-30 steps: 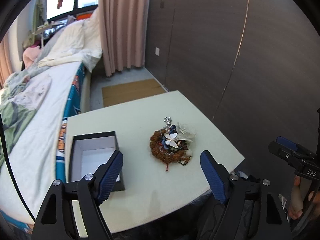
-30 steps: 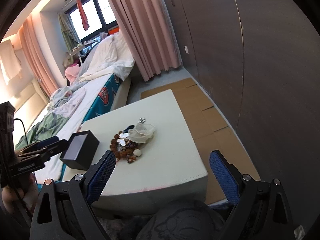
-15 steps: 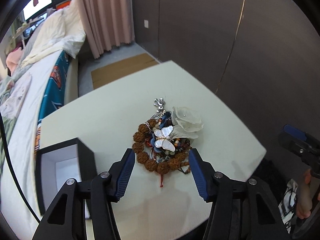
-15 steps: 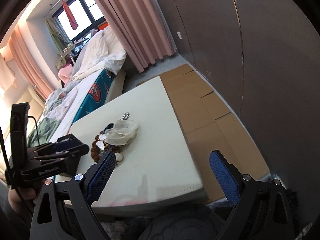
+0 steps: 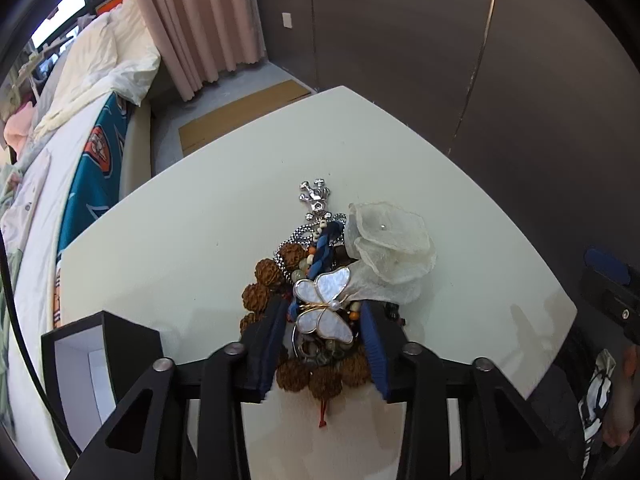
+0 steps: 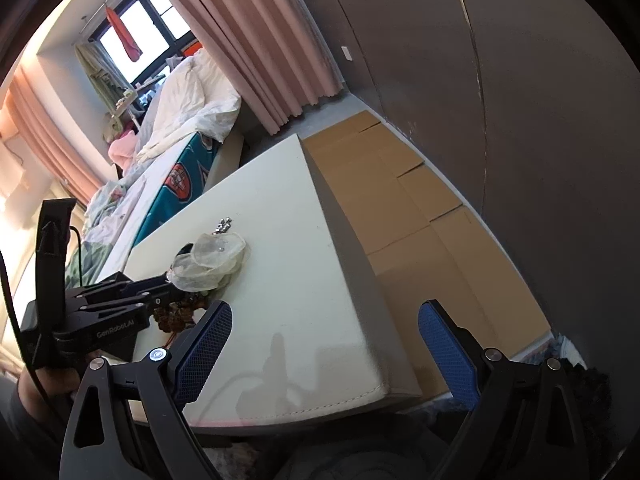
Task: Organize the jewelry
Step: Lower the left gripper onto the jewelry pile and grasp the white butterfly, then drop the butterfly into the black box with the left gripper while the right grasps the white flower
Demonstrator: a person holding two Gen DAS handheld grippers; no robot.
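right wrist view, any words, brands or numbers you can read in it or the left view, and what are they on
"GenRobot.AI": white lettering on the black body of the left gripper, seen in the right wrist view.
Orange round emblem on the teal bed sheet: too blurred to read.
Left wrist view: no readable text on the jewelry pile or the black box.

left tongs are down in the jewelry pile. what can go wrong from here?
1. The left tongs straddle the butterfly brooch, but it lies tangled with the brown beads and silver chain; lifting may drag the whole heap.
2. The fabric flower overlaps the brooch and could snag.
3. The box sits at the table edge; a swing could knock it off.
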